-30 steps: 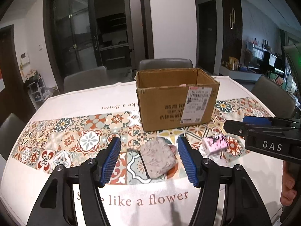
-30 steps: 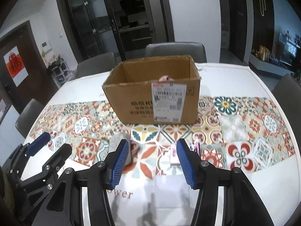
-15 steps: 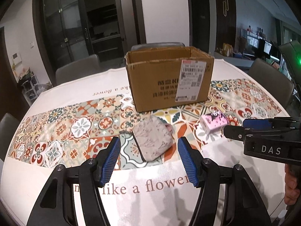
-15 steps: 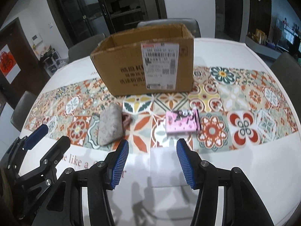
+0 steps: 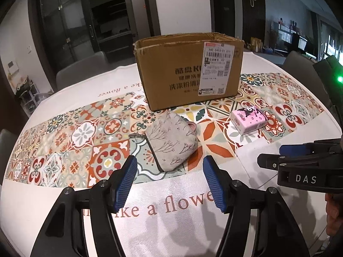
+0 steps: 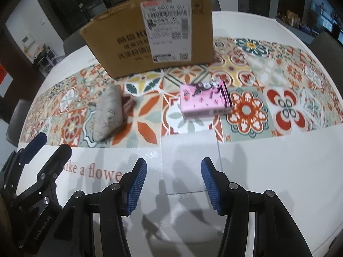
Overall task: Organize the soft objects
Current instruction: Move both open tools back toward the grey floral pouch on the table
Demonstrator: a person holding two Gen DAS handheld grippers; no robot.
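Observation:
A grey floral fabric pouch (image 5: 171, 142) lies on the patterned tablecloth; in the right wrist view it (image 6: 109, 112) is at the left. A pink tissue pack (image 5: 248, 120) (image 6: 203, 99) lies to its right. An open cardboard box (image 5: 190, 70) (image 6: 154, 32) stands behind both. My left gripper (image 5: 168, 182) is open and empty, just short of the pouch. My right gripper (image 6: 173, 185) is open and empty, short of the pink pack; it also shows at the right of the left wrist view (image 5: 300, 162).
The round table (image 5: 182, 231) has a white cloth with a tiled band and printed words. Grey chairs (image 5: 81, 72) stand around the far side. The table's edge is close below both grippers.
Both grippers have dropped lower and moved forward towards the table; the pouch and the pink pack look larger and nearer. Both stay open. The objects have not moved.

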